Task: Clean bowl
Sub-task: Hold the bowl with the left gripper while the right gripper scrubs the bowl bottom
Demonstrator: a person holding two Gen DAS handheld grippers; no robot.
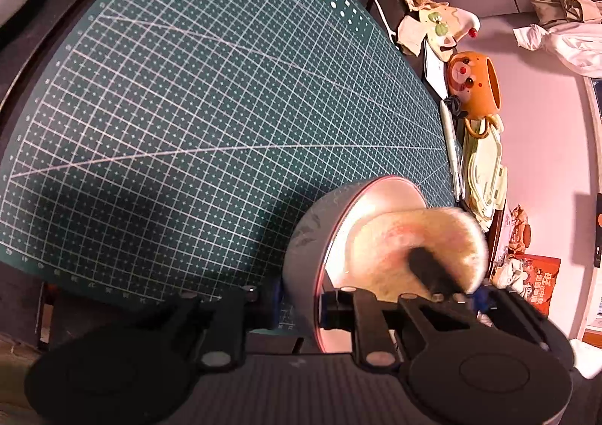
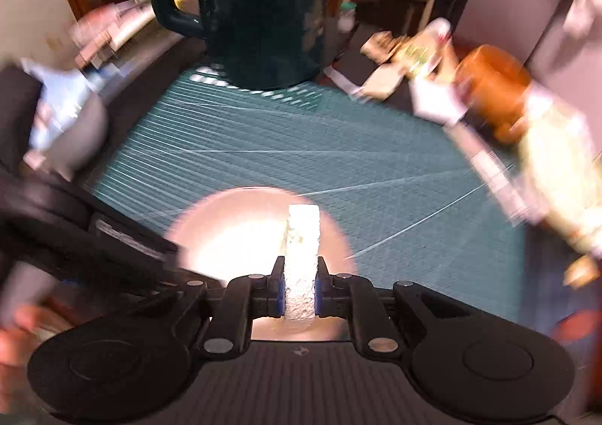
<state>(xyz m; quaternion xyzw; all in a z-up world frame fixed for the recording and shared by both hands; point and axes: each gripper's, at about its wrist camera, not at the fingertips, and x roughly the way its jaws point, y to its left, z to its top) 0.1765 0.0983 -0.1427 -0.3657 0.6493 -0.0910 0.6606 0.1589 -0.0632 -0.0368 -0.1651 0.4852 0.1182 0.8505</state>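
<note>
Two grippers, bowl [image 1: 312,236], snack packet [image 1: 541,282], print illegible

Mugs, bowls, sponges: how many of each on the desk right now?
Bowls: 1, metal bowl
Mugs: 2, dark green mug, orange mug
Sponges: 1, sponge
Total: 4

The bowl [image 1: 312,236] sits on the mat [image 1: 188,124], sponge [image 2: 301,255] inside it.
</note>
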